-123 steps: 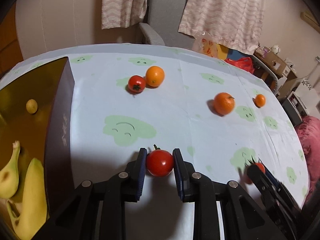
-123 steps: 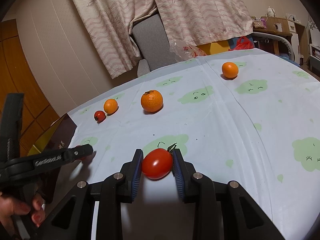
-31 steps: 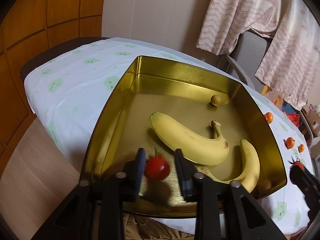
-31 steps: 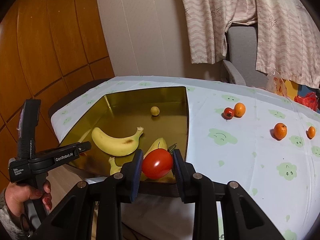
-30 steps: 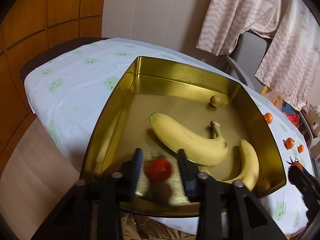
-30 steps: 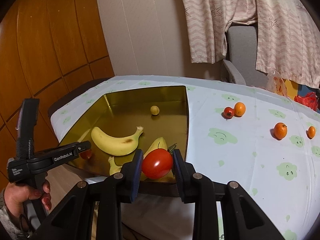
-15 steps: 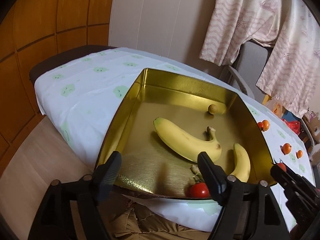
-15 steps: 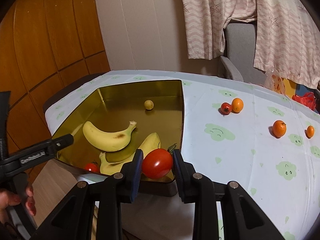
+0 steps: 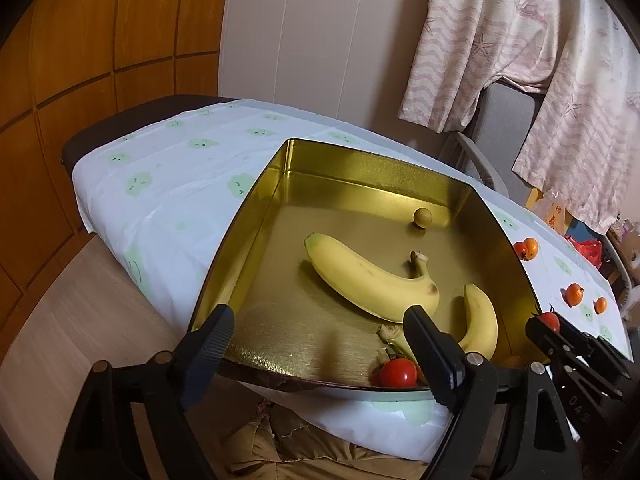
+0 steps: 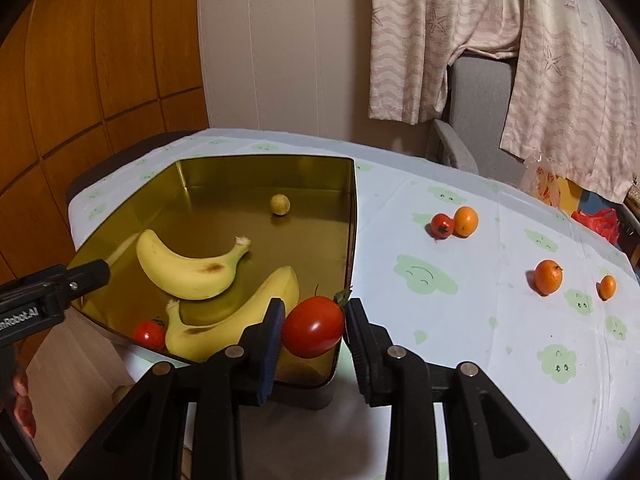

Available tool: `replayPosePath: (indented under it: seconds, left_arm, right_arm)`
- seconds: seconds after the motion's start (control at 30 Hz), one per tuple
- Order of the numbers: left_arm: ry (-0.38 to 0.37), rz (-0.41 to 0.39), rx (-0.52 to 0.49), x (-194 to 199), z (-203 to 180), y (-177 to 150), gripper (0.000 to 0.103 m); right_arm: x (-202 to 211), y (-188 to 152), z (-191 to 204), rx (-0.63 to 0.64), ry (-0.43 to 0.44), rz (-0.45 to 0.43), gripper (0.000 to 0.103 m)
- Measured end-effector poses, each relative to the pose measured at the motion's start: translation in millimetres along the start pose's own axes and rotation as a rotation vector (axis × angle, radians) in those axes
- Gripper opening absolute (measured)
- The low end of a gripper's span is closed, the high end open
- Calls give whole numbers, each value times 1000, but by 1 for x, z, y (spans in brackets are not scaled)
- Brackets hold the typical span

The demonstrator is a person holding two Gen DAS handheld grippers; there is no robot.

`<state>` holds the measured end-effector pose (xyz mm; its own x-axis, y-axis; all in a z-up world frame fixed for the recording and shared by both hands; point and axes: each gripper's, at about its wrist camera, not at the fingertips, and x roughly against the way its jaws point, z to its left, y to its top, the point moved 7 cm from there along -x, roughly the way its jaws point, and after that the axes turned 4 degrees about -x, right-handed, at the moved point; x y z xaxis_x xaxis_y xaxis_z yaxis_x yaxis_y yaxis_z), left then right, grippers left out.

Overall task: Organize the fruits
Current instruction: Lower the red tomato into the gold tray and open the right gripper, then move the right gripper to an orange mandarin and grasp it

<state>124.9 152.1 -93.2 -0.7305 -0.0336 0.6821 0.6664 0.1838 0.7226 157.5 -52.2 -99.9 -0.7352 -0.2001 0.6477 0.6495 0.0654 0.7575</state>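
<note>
A gold tin (image 9: 244, 216) (image 10: 352, 216) on the table holds two bananas (image 9: 368, 280) (image 10: 188, 268), a small yellow-green fruit (image 9: 422, 217) (image 10: 279, 204) and a small red tomato (image 9: 398, 373) (image 10: 149, 335) near its front edge. My left gripper (image 9: 320, 336) hangs wide open over the tin's near edge, nothing between its fingers. My right gripper (image 10: 314, 330) is shut on a larger red tomato (image 10: 314, 326), above the tin's near right corner. In the left wrist view that gripper (image 9: 548, 324) shows at the right with its tomato (image 9: 551, 320).
On the cloud-print tablecloth (image 10: 460, 320) lie a small tomato (image 10: 442, 225) beside an orange (image 10: 466, 221), and two more oranges (image 10: 549, 277) (image 10: 607, 287) farther right. A grey chair (image 10: 476, 96) and hanging clothes stand behind. A wood-panelled wall is at the left.
My left gripper opened wide and let its small tomato go; the tomato rolled to the tin's front edge by the banana stems. The left gripper drew back. The right gripper moved nearer the tin.
</note>
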Motion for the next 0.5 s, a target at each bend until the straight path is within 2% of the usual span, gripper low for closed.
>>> replayPosePath:
  seconds: [0.2,0.5]
  left_arm:
    - [-7,4,3,-1,-2,-3,94]
    - [-16,4,-3,0,-6,-5,98]
  right_arm:
    - [3,-3,-2,-18,-8,-7,33]
    - [17,-6,-14,-89,-6,-24,34]
